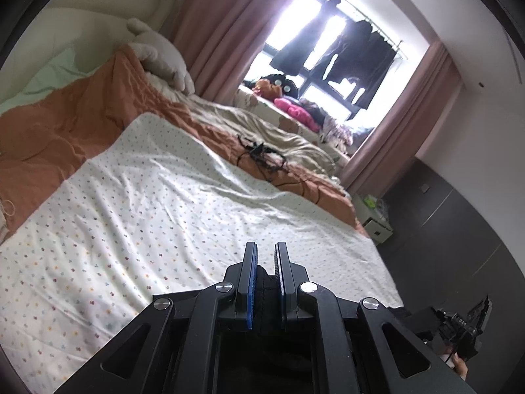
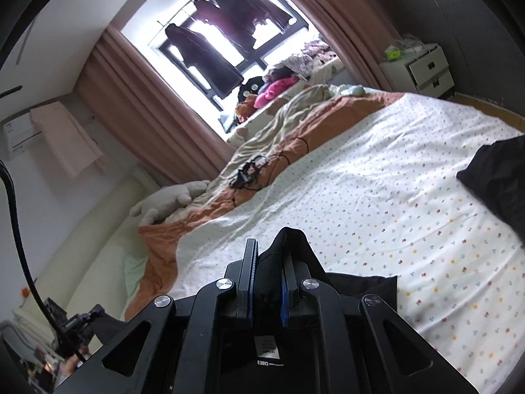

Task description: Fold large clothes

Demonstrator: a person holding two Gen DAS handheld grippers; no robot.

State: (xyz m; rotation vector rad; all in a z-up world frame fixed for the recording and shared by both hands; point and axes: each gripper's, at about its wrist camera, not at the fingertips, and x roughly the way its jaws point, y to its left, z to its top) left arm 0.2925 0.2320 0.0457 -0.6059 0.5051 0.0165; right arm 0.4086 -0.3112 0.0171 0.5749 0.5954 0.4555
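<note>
Right wrist: fingers [image 2: 251,262] clamp black garment [image 2: 282,256] | left fingers [image 1: 251,262] pinch same cloth

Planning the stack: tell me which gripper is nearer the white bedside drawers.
Right. The right gripper is on the side nearest the drawers; the left gripper is toward the headboard.

A: How much of the black garment [image 2: 282,262] shows in the right wrist view?

B: Little. The right claw [image 2: 267,256] covers most of it, and the frame's right edge cuts off another dark piece.

A: The left claw [image 1: 265,256]?

B: Dark cloth sits deep between its pads; whether they pinch it is unclear. The white label [image 2: 266,347] is too blurred to read.
</note>
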